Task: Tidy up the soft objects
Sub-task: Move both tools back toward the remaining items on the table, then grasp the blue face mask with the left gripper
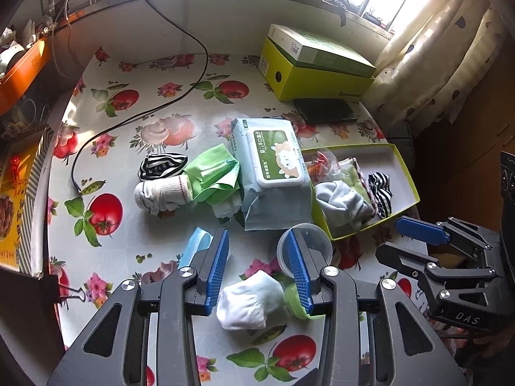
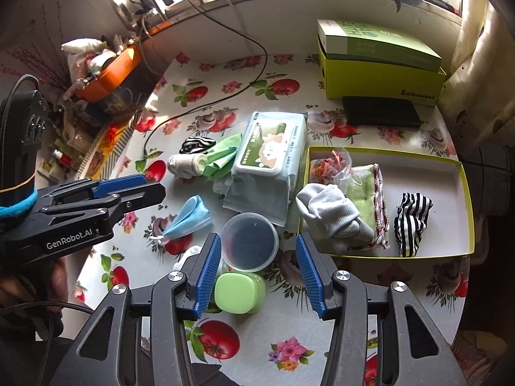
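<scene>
My left gripper [image 1: 259,273] hangs open above a white sock [image 1: 248,302] that lies on the table without touching the pads. My right gripper [image 2: 259,273] is open too, over a clear tub [image 2: 251,241] and a green case [image 2: 239,292]. The yellow-green tray [image 2: 463,193] on the right holds a grey-white sock [image 2: 328,212], a green cloth [image 2: 365,202] and a striped sock [image 2: 412,218]. Loose on the table are a striped sock [image 1: 162,165], a rolled white sock [image 1: 161,193], a green cloth [image 1: 215,173], a blue face mask [image 1: 198,244] and a wipes pack [image 1: 273,167].
A green shoebox [image 1: 322,70] with a flat box on top stands at the back right, with a black wallet [image 1: 325,111] in front of it. A black cable [image 1: 135,119] crosses the back left. A binder clip [image 1: 75,292] grips the left table edge. Curtains hang at right.
</scene>
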